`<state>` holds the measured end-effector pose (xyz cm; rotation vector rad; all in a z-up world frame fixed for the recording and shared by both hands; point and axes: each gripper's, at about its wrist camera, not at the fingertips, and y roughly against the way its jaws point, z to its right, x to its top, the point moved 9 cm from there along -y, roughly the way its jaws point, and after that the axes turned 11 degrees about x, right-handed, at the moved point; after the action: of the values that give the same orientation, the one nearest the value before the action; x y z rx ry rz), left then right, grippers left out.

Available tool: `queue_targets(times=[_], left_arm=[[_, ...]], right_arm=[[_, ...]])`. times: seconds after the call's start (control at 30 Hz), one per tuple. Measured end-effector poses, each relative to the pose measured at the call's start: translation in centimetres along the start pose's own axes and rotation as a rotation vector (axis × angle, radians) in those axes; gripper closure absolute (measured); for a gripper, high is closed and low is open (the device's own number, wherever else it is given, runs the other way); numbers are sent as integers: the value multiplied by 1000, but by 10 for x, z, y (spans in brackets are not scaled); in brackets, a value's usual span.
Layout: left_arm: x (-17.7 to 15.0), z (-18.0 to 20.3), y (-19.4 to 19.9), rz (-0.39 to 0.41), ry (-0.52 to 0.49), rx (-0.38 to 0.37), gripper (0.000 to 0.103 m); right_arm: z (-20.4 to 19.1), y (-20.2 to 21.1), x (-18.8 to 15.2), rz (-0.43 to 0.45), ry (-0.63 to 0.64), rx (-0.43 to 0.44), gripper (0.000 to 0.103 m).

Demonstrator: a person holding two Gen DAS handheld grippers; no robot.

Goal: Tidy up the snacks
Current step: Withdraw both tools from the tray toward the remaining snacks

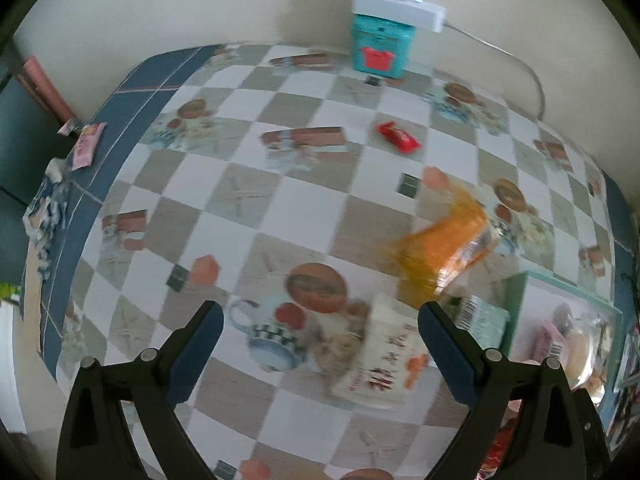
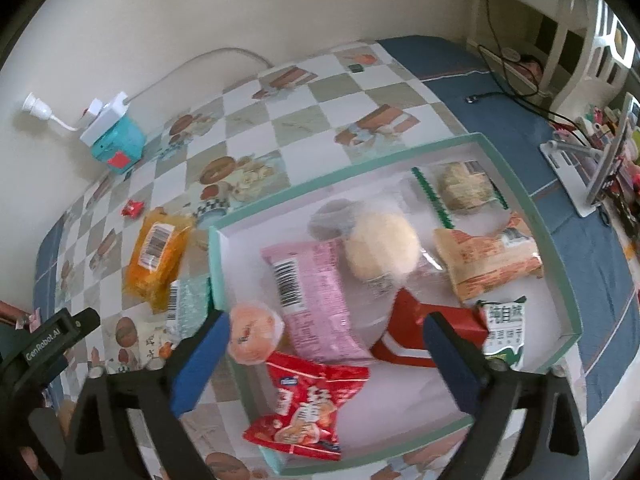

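Checkered tablecloth with food prints [image 1: 280, 200] is covering the whole table against a cream wall. Both grippers are hanging fingers-down with jaws spread wide and nothing between them: left gripper [image 1: 320, 322] over a white printed snack packet [image 1: 384, 356], right gripper [image 2: 326, 334] over the shallow mint-rimmed cardboard tray [image 2: 560, 264], which is sitting toward the table's right edge and already filling with packets. An orange crinkly snack bag [image 2: 154, 260] is lying just beside the tray's left wall. I'd be grabbing the white packet across its short side. Plenty of open cloth toward the wall; a small red wrapped candy [image 1: 398, 138] is sitting there.
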<state>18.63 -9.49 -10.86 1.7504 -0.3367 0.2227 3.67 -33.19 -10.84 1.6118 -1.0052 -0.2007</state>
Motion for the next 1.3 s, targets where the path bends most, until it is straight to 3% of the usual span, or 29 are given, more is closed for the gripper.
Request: queue_targets(times=[0.67,1.03,1.3], left_arm=[[12,-81,-29,-37,132,40,5],[3,-55,-44,-86,81,-9,5],[-11,-29,-53,-137,31,-45,5]], right_arm=[[-63,-14,-12,-12,120,43,0],[-88,-31,-16,-24,192,57,0],[-99,-44,-20,-35,204,84,15]])
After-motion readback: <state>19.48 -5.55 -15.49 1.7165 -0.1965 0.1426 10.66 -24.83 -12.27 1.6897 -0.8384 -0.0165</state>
